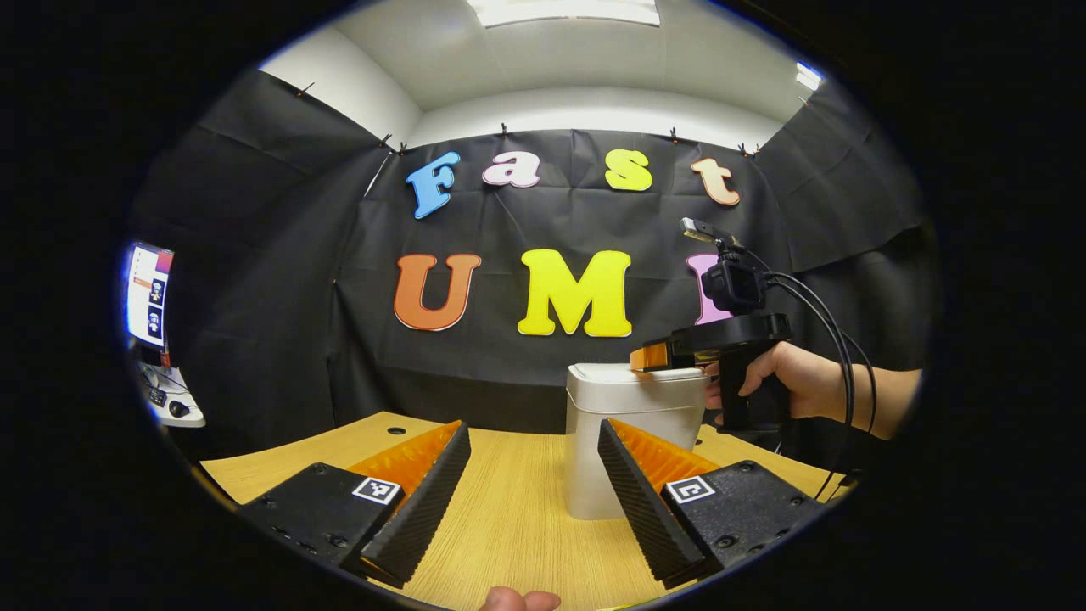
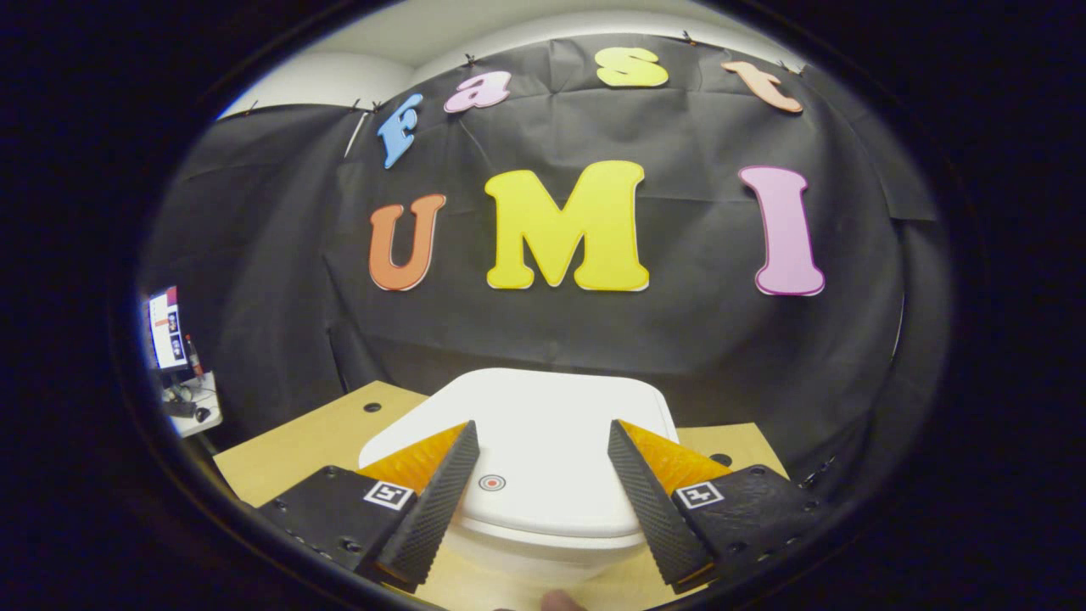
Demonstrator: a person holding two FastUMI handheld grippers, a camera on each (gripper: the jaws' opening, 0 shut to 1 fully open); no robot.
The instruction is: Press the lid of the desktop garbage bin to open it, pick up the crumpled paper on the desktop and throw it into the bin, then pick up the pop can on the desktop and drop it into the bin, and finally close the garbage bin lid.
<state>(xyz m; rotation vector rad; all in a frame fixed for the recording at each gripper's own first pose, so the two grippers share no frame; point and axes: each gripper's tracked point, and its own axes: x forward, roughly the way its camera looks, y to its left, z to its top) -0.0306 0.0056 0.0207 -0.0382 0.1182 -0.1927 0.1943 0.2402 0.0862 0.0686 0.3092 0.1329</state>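
White plastic desktop garbage bin (image 1: 632,441) stands at the far right of the pale wooden desk (image 1: 509,518), lid (image 2: 543,450) shut, right gripper (image 2: 543,496) poised just above it and left gripper (image 1: 534,501) near, both with fingers apart and empty, so every step seems left.

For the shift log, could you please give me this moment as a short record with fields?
bin: upright on the table
lid: closed, small round mark on top
right gripper: open, above the lid, a finger on either side of the mark
left gripper: open, low over the table, facing the bin
hand: holds the right gripper's handle beside the bin
paper, can: cannot tell
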